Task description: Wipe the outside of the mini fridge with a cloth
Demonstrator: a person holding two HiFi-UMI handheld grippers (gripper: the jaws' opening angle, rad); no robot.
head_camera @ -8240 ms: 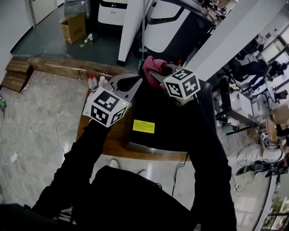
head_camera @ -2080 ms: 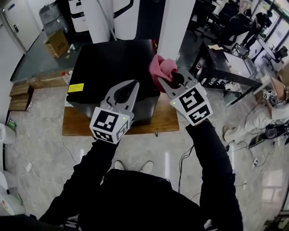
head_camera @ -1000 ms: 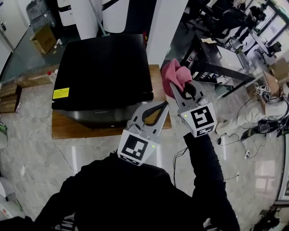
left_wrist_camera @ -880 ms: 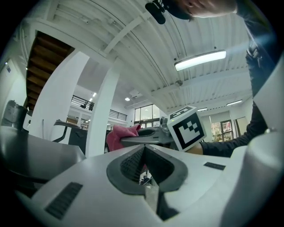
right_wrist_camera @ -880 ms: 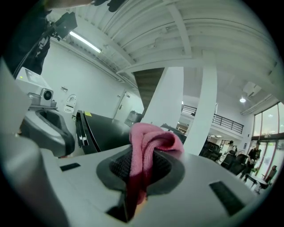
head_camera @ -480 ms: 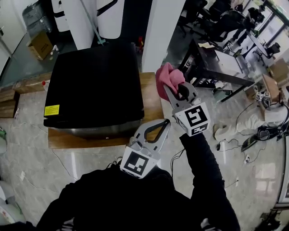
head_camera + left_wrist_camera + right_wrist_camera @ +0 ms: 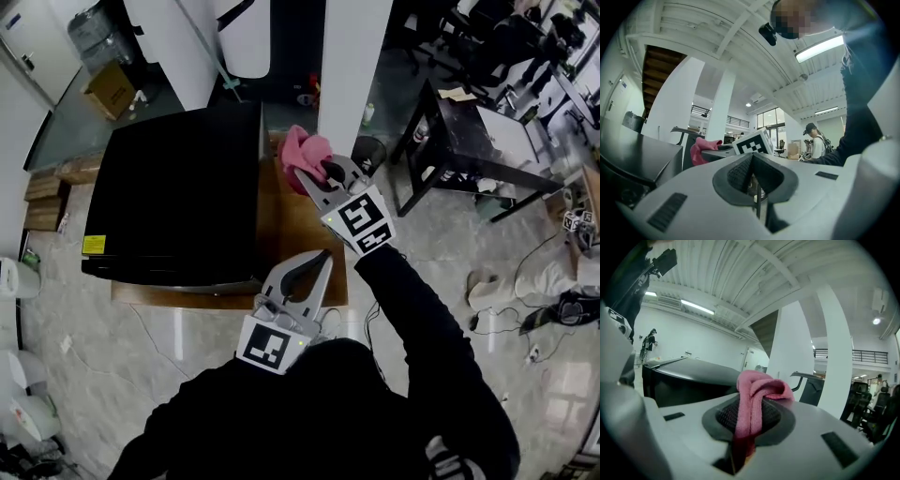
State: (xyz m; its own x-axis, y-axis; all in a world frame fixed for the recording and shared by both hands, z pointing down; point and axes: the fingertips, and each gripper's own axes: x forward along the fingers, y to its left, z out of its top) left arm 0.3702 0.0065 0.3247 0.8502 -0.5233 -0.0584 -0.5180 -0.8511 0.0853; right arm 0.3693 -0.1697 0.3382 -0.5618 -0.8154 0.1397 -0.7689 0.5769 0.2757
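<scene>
**Cloth pinched in the right claw, beside the fridge's side panel**

In the head view the black mini fridge (image 7: 178, 202) fills the 9-to-10 o'clock part of the picture and stands on a low wooden platform (image 7: 298, 234). The right claw (image 7: 317, 172) reaches toward 11 o'clock along the fridge's 3 o'clock side. Its jaws are clamped on a pink cloth (image 7: 305, 150). In the right gripper view a fold runs down between the ribbed pads, and a soft wad bulges out past the tips. The wad sits just beside the side panel, near the fridge's far corner. No view shows whether it touches the panel.

The left claw (image 7: 317, 262) hangs at 6 o'clock, close to the person's body and well short of the fridge. Its jaws are closed together with nothing between them.

The cloth looks light and limp. It will probably fold and drag, not slide flat, so the present hold seems right: pinched across the bunched middle, with the loose wad leading. That should put fabric against the finish, not the hard jaw tips.

The fridge looks stiff, smooth and glossy. It is likely heavy enough to stay put under a light stroke, so it needs no hold. Its sheen suggests smears would show.
</scene>
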